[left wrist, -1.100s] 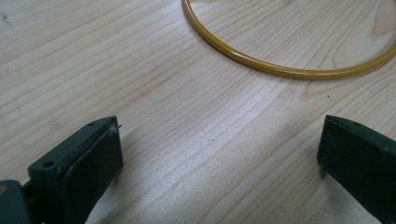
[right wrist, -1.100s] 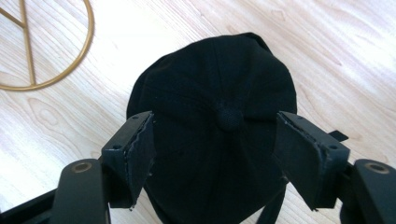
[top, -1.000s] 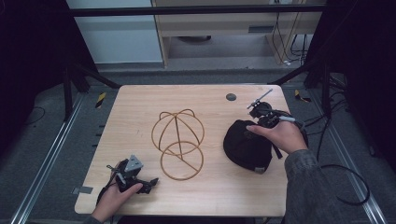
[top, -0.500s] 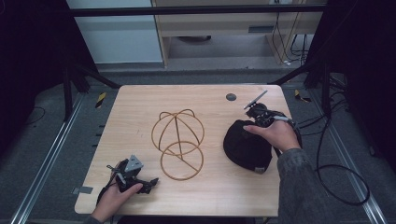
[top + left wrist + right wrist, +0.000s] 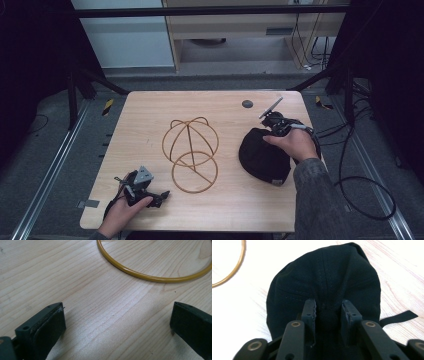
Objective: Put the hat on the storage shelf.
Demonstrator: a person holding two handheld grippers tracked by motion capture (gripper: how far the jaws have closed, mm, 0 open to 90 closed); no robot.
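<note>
Two handheld tools, both black. The left tool [image 5: 159, 195] carries a grey three-cornered plate on top and has broad, flat black pads [image 5: 50, 326]. The right tool [image 5: 328, 312] has ridged pads, round metal rivets on its linkage arms and a black trailing cable. A grey sleeve [image 5: 320, 192] covers the right forearm.

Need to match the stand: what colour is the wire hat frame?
Golden yellow wire hat frame, clearest in the left gripper view.

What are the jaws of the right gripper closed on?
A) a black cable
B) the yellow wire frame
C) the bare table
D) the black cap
D: in the right gripper view, the right gripper has just been closing its jaws and now pinches a fold of the black cap; the yellow wire frame stands apart from it.
</note>
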